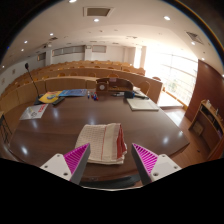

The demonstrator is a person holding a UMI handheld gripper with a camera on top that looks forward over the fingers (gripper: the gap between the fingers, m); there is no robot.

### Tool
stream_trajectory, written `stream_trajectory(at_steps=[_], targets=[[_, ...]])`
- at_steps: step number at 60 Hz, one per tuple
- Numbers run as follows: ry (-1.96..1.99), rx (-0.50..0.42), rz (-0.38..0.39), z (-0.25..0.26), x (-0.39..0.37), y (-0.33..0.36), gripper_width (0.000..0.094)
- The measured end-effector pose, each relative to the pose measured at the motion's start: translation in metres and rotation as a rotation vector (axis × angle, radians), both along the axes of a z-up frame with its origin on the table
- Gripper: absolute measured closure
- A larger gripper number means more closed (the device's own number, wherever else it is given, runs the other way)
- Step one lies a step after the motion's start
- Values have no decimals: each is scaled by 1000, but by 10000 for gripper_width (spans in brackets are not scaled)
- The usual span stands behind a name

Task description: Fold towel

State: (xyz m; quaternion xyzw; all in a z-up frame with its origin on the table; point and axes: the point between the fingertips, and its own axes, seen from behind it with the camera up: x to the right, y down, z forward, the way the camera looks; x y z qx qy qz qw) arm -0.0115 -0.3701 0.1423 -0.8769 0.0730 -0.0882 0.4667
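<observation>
Towel (102, 142) folded on table (60, 128), between parted fingers (76, 157).

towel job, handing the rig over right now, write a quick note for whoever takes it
Gripper: open, holding nothing, fingers apart with pink pads showing.
Towel: lies on the dark round table, just ahead of the fingers and roughly centred between them. It looks already folded into a compact rectangle with a red-striped edge; how many folds it has cannot be told.
Elsewhere on the table: papers and a box at the far side, clear of the towel.
Left: possibly one more fold or a tidy; check the towel first.
</observation>
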Motion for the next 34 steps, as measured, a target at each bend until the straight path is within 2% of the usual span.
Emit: stream_trajectory(at_steps=[20, 34], targets=[[-43, 39, 7, 44, -64, -110, 93], [-51, 55, 12, 62, -85, -142, 94]])
